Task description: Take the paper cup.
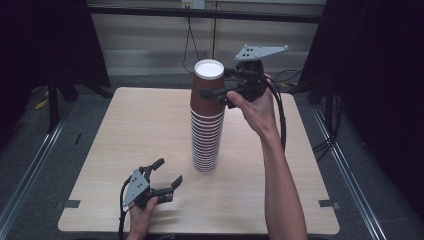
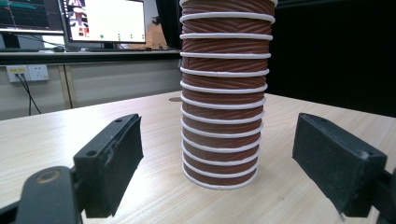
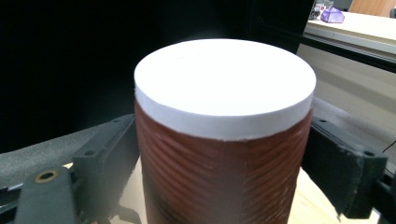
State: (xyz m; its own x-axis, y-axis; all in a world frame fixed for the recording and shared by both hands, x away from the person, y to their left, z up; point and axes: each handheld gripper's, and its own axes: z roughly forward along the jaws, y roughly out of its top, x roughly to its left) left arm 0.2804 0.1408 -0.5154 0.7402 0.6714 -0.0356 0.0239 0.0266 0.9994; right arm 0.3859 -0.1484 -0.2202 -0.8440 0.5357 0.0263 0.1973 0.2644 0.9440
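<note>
Surface (image 1: 150, 130): light wood grain, rounded corners, bare. Grey floor (image 1: 40, 165) around it, metal rails alongside. Black curtains (image 1: 380, 75) at both sides. Back wall: power socket (image 2: 28, 72) with cable hanging; two monitors (image 2: 105, 21) lit on ledge. Purple object (image 3: 332, 15) on far counter, too small to identify.

Light fell from above onto the pale table (image 1: 125, 130), while the room at 9 and 3 o'clock stayed nearly black. The white cup base (image 3: 224, 79) glared, slightly washed out. Monitors (image 2: 105, 21) at 11 o'clock glowed, overexposed. Near jaws looked soft-edged.
</note>
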